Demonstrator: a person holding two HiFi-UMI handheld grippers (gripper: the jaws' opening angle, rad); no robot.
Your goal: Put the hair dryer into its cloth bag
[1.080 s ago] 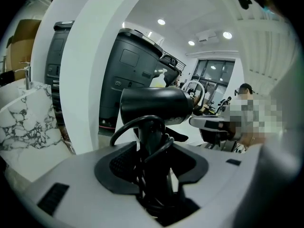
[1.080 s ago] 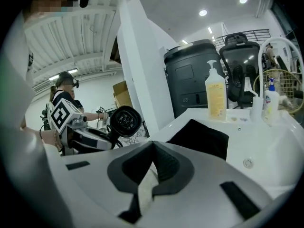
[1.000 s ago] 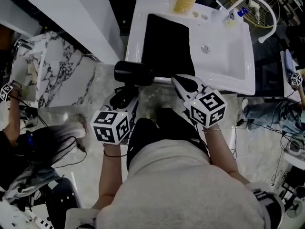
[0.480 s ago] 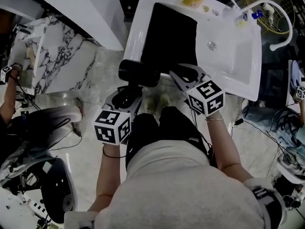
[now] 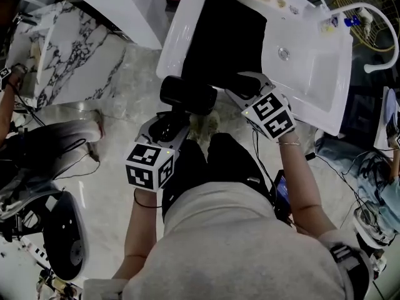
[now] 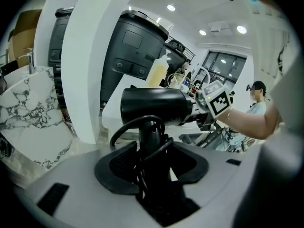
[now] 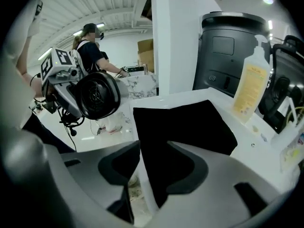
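Because the handle [image 6: 151,137] is the slimmest part, my left tool [image 6: 152,161] is clamped on it with the cord [image 6: 124,127] caught in alongside. That leaves the barrel of the hair dryer [image 5: 186,96] free, held in the air at the near edge of the white surface [image 5: 300,89]. My right tool [image 7: 153,167] has just been opening; its jaws stand apart around the near edge of the black bag [image 7: 190,120], not pressing it. The bag lies flat on the surface. Judged next: pinch that edge to lift the mouth open.
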